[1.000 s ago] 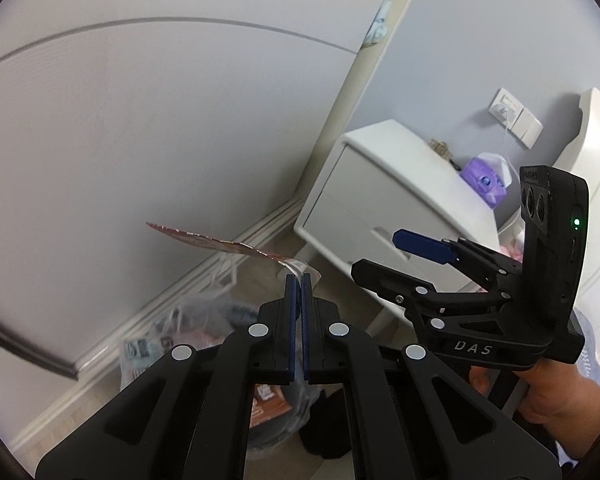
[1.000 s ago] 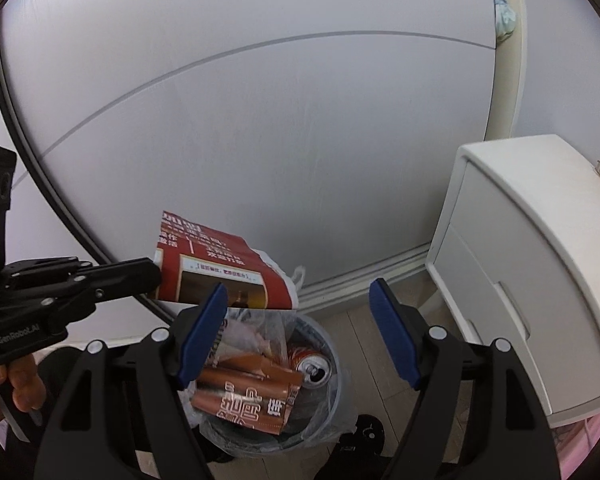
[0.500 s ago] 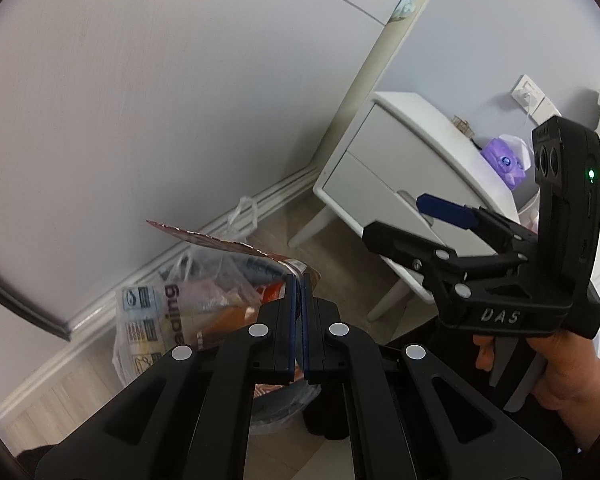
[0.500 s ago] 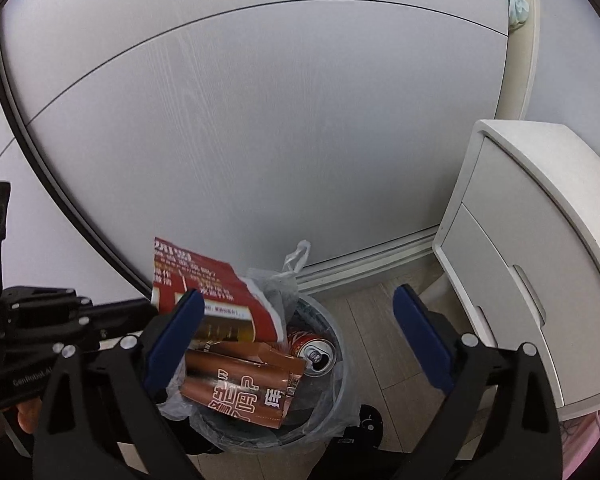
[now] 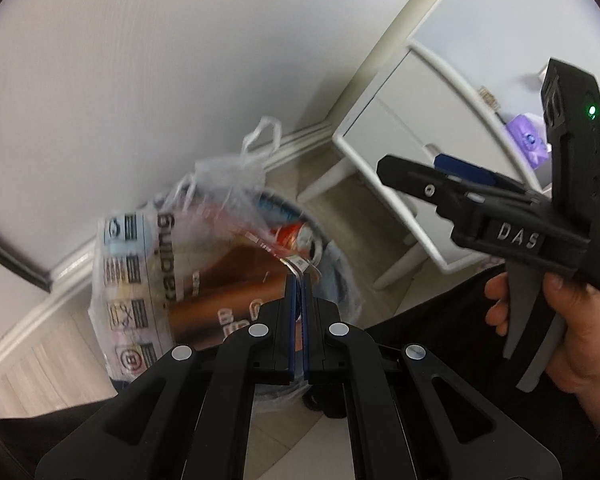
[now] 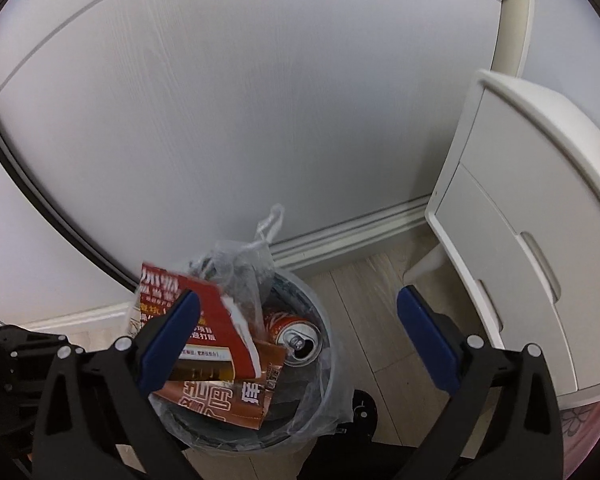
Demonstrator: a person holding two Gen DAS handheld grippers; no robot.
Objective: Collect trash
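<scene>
Left wrist view: round trash bin (image 5: 320, 240) lined with a clear plastic bag (image 5: 228, 184) stands on the wood-look floor by the baseboard, bag handles sticking up above the rim. Inside: a brown printed wrapper (image 5: 228, 280) with pale characters too blurred to read, and a red drink can (image 5: 296, 234) near the far rim. Bag side carries a column of square warning pictograms and a word seen upside down, ending in "ing"; the rest cannot be made out. Left gripper (image 5: 299, 280) has its jaws pressed together on the thin edge of a red leaflet (image 5: 296, 262), holding it just over the bin mouth. Right gripper (image 5: 432, 176) shows at the right edge, held in a hand (image 5: 572, 320), body lettered "DAS", green light lit on its upright block. White nightstand (image 5: 412, 128) behind it, a purple item on top, too small to identify. Right wrist view: same bin (image 6: 324, 344), can (image 6: 296, 334) open-topped with pull tab visible, lying against the brown wrapper (image 6: 220, 396), which bears large pale Chinese characters. The red leaflet (image 6: 216, 320) with white and yellow Chinese print hangs over the bin's left side. Right gripper (image 6: 300, 336) has just been opening; jaws stand wide, nothing gripped between them, bin below the gap. Nightstand (image 6: 520, 220) with two drawers on the right.
</scene>
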